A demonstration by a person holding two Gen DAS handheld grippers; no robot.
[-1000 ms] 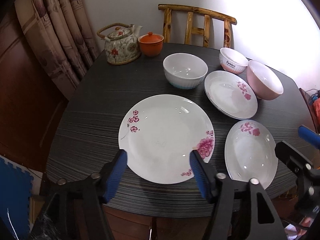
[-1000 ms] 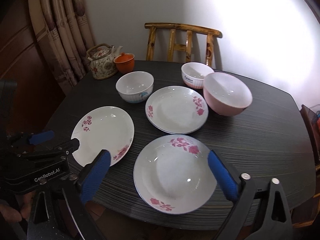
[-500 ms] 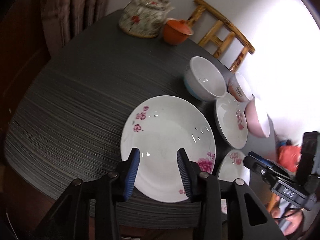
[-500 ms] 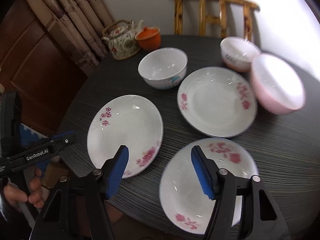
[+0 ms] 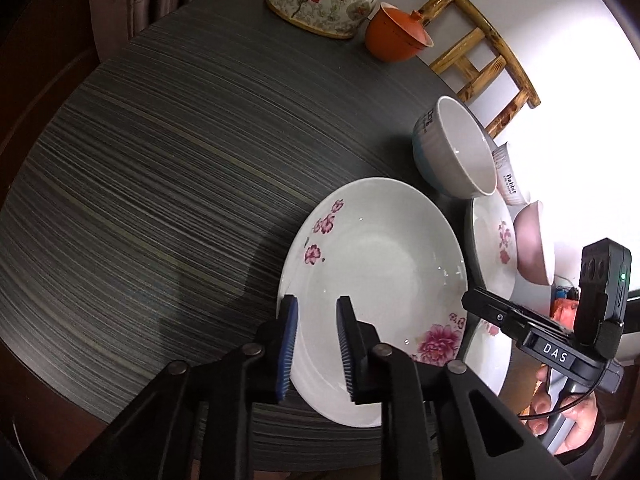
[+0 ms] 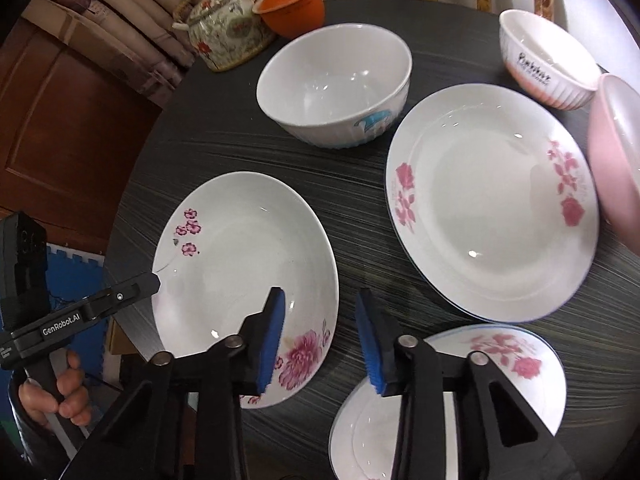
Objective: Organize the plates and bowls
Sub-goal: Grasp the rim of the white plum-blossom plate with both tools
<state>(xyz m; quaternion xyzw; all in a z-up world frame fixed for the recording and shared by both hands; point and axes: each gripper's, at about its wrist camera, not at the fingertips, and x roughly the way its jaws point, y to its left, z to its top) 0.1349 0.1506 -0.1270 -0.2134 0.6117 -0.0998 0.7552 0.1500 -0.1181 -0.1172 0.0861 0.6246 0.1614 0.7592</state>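
A large white plate (image 5: 384, 264) with purple-pink flowers lies flat near the front left of the dark table (image 5: 160, 160). My left gripper (image 5: 316, 304) points down at its left rim, jaws narrow and closing, with the rim between the pads and a gap still showing. My right gripper (image 6: 320, 296) straddles the same plate's (image 6: 240, 248) right rim, one pad over the plate and one over the table, also closing. Two rose-patterned plates (image 6: 492, 204) (image 6: 516, 348), a white bowl (image 6: 334, 84), a small ribbed bowl (image 6: 540, 60) and a pink bowl (image 6: 616, 152) stand to the right.
A floral teapot (image 6: 224, 32) and an orange lidded cup (image 6: 292, 4) sit at the table's far left. A wooden chair (image 5: 480, 48) stands behind the table. A person's hands (image 6: 60, 396) (image 5: 568, 420) hold the gripper handles. The table edge runs just below the big plate.
Both grippers have dropped toward the large flowered plate and tilted downward. Their jaws have narrowed a lot. The left view has rolled. No dish has moved.
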